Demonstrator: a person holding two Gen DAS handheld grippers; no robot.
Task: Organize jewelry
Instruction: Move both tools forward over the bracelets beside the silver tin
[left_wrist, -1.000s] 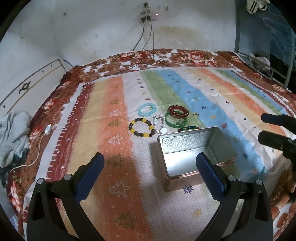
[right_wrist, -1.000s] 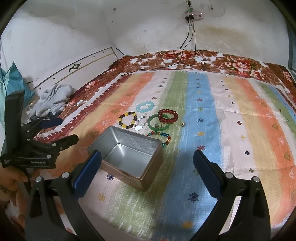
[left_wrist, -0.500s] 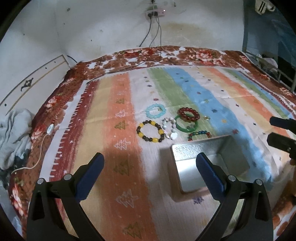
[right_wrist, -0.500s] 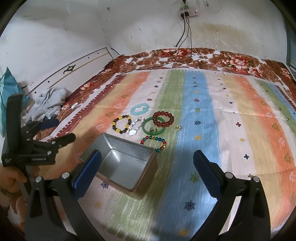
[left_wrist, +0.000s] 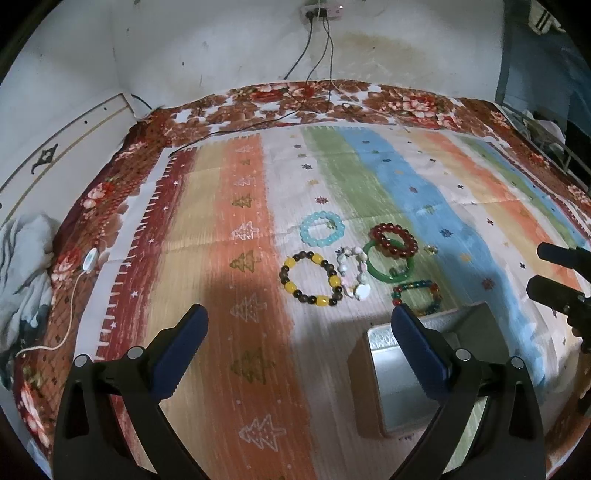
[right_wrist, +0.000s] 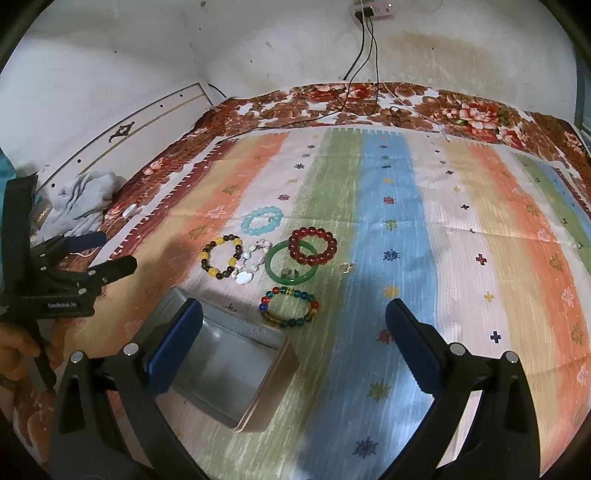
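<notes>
Striped bedspread (right_wrist: 461, 258) covers the whole work surface, with a floral blanket (right_wrist: 369, 107) showing along its far edge against the wall. My left tongs (left_wrist: 299, 343) hang over the orange stripe, arms spread wide, nothing between them. My right tongs (right_wrist: 293, 332) hang over the green and blue stripes, likewise spread wide and empty. Open metal tin (right_wrist: 236, 365) sits at the near edge of the spread, nothing visible inside; in the right wrist view my left blue pad (right_wrist: 173, 343) overlaps its near corner. Jewelry lies in a cluster just beyond the tin. Green bangle (right_wrist: 275, 271) lies flat with the dark red bead bracelet (right_wrist: 312, 245) overlapping its far rim. Brown-and-yellow bead bracelet (right_wrist: 221, 256) is to its left, touching the white bracelet (right_wrist: 251, 264). Pale blue bead bracelet (right_wrist: 262, 220) is farthest back. Multicolour bead bracelet (right_wrist: 290, 306) is nearest the tin. A small ring (right_wrist: 346, 266) lies apart on the right.
</notes>
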